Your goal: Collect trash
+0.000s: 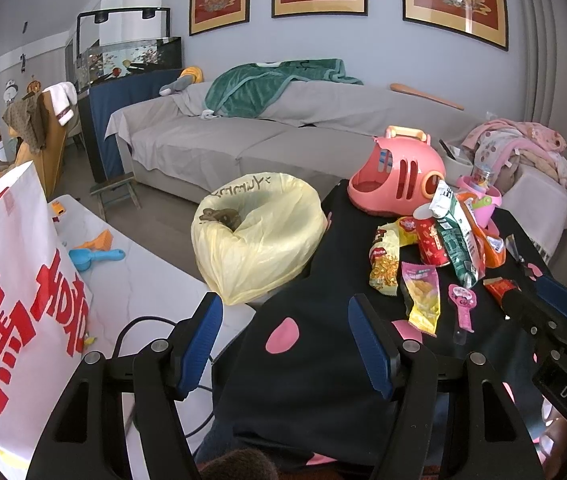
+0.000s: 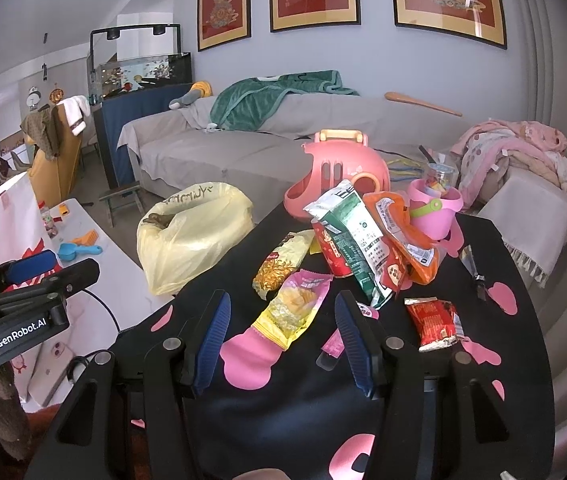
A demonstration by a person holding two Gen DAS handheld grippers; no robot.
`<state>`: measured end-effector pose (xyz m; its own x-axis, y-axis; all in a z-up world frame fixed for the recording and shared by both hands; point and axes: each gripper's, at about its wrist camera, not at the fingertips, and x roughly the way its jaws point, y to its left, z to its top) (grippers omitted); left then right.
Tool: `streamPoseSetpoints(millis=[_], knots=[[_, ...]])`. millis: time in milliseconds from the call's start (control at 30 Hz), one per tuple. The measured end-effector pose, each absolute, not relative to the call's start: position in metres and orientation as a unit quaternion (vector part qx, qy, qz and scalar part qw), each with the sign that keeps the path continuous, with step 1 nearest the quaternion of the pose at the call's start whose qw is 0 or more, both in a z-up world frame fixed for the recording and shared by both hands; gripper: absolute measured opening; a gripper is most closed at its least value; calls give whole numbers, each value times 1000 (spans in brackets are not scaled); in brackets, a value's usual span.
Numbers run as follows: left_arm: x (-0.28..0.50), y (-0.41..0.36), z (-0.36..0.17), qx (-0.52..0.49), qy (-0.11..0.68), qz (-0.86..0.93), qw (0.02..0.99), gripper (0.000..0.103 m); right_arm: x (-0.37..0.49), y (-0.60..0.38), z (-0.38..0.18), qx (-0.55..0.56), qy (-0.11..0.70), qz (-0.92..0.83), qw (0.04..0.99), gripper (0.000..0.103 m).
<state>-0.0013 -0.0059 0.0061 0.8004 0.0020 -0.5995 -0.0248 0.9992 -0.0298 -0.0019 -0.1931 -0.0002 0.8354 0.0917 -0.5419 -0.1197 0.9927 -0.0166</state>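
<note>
A pile of snack wrappers lies on a black cloth with pink spots (image 2: 283,408): a pink-and-yellow chip wrapper (image 2: 293,310), a yellow wrapper (image 2: 279,266), a green-and-white bag (image 2: 357,240), an orange bag (image 2: 407,236), a red cup (image 2: 331,252) and a red packet (image 2: 435,322). A bin lined with a yellow bag (image 1: 255,236) stands left of the cloth; it also shows in the right wrist view (image 2: 187,236). My right gripper (image 2: 283,344) is open and empty, just short of the pink-and-yellow wrapper. My left gripper (image 1: 285,340) is open and empty over the cloth's left edge.
A pink toy carrier (image 2: 335,176) and a pink bucket (image 2: 433,212) stand behind the wrappers. A white table (image 1: 131,276) with a blue scoop (image 1: 91,258) is at left, beside a white bag with red print (image 1: 7,304). A grey sofa (image 1: 243,136) lies beyond.
</note>
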Motion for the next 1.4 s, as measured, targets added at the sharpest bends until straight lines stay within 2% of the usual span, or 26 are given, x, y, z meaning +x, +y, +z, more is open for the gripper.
streamPoseSetpoints(millis=[1400], knots=[[-2, -4, 7, -17, 314, 5, 949, 66, -3, -190, -7, -25, 288, 58, 955, 53]])
